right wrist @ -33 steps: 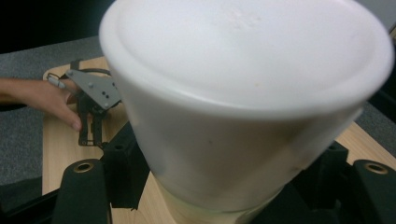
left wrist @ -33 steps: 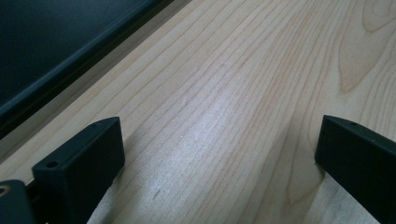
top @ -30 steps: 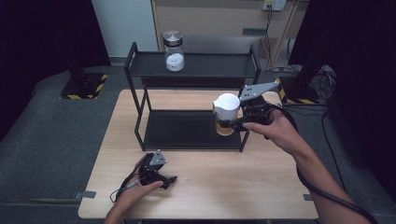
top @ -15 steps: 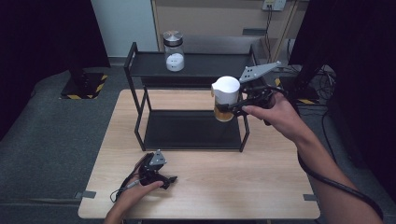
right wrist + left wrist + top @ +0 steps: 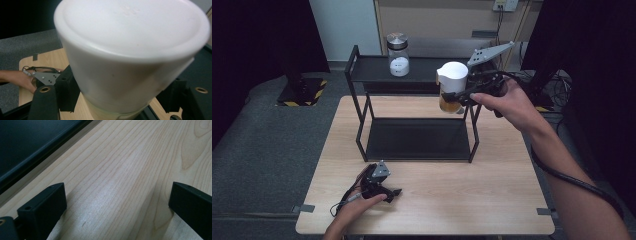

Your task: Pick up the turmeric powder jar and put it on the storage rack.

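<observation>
White-lidded jar (image 5: 452, 86), amber at the bottom, is clamped between the jaws of the right gripper (image 5: 460, 96) and hangs level with the right end of the black rack's (image 5: 362, 131) top shelf. It looks like the placing step: next it must clear the shelf edge and settle upright. The right forearm stretches forward. The left gripper (image 5: 395, 192), jaws wide and empty, rests near the table's (image 5: 492, 205) front edge.

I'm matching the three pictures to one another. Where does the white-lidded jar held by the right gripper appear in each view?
High view: white-lidded jar upper middle, clamped in the right gripper beside the rack's top shelf.
Left gripper view: not in it.
Right gripper view: jar close up, centre.
Shared landmark: the wooden table.
</observation>
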